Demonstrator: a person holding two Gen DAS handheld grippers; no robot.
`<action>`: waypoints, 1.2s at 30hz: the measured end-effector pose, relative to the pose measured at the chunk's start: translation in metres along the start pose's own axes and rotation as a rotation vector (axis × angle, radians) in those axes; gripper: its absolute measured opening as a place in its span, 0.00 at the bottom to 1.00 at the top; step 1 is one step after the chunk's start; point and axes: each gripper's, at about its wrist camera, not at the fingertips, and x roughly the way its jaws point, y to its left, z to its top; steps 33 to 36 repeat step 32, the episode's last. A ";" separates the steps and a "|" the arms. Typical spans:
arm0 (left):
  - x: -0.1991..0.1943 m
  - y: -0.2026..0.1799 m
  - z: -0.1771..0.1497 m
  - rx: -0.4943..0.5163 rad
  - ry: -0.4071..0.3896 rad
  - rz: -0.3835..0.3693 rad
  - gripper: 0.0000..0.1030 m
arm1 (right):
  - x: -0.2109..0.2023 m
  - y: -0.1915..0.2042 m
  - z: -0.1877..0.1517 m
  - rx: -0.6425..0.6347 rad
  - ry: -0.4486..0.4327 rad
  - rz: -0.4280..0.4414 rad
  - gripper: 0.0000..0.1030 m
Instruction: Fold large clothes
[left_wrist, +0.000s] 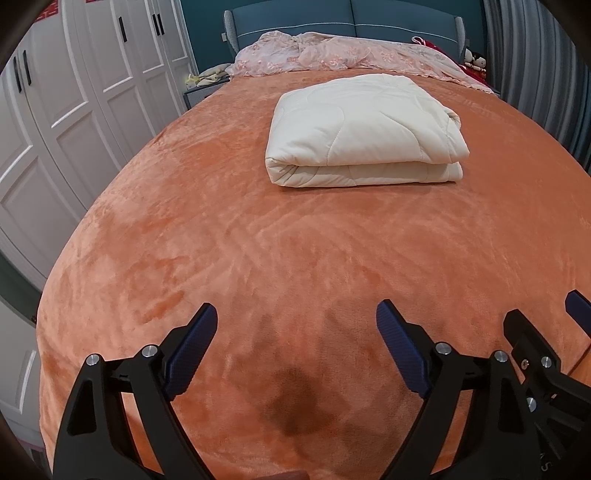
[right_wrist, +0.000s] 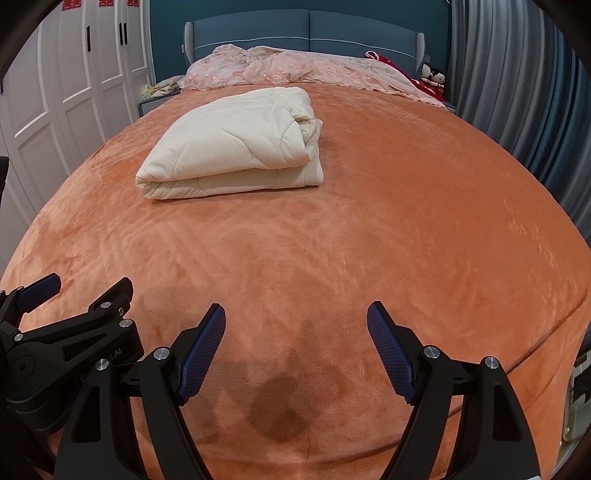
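A cream quilted duvet lies folded into a thick rectangle on the orange plush bedspread, toward the head of the bed. It also shows in the right wrist view, left of centre. My left gripper is open and empty, hovering over the foot of the bed, far from the duvet. My right gripper is open and empty beside it, also over the foot of the bed. The right gripper's fingers show at the left view's right edge; the left gripper's body shows at the right view's lower left.
A pink floral cover lies crumpled along the blue headboard. White wardrobe doors stand along the left. Grey curtains hang on the right. Soft toys sit at the bed's far right corner.
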 end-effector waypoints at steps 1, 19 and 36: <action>0.000 0.000 0.000 0.002 0.001 0.000 0.81 | 0.000 0.001 0.000 -0.001 0.001 -0.002 0.75; 0.007 0.000 0.000 0.002 0.007 -0.009 0.77 | 0.001 0.004 -0.003 0.002 0.005 -0.004 0.75; 0.015 0.003 0.010 -0.016 0.028 -0.023 0.78 | 0.006 0.007 0.006 -0.003 -0.003 -0.008 0.75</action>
